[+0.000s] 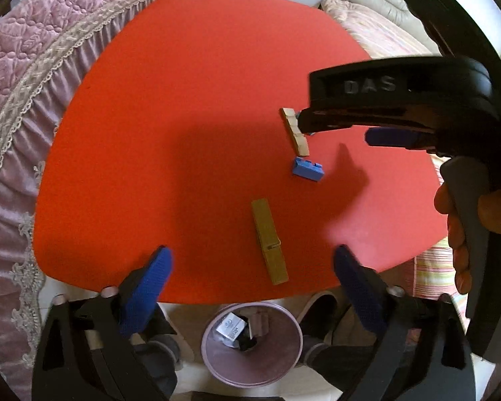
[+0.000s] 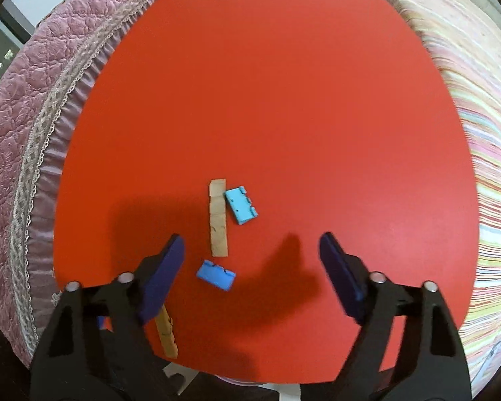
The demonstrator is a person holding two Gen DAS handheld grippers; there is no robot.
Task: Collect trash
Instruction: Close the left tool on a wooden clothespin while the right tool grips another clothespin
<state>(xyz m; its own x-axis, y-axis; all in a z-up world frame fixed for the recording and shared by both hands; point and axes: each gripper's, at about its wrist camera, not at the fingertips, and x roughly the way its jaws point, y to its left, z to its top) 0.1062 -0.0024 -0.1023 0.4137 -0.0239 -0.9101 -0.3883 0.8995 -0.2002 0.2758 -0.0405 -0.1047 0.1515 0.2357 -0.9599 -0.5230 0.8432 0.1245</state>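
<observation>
Both the left gripper [image 1: 252, 260] and right gripper [image 2: 252, 250] are seen spread wide, nothing grasped. On the red table [image 2: 267, 100], a wooden clothespin [image 1: 270, 241], tan block strip [image 2: 218, 218] and two blue pieces [image 2: 241, 206] [image 2: 216, 274] are found lying loose. A pink bin [image 1: 250, 344] is located below the table edge.

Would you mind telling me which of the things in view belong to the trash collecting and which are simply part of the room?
Part of the job:
- wooden clothespin
- pale wooden strip
- two blue plastic pieces
- pink bin below the table edge, already holding some items
- left gripper, open
- right gripper, open

Just there:
- red table
- pink quilted cover
- striped blanket
</observation>
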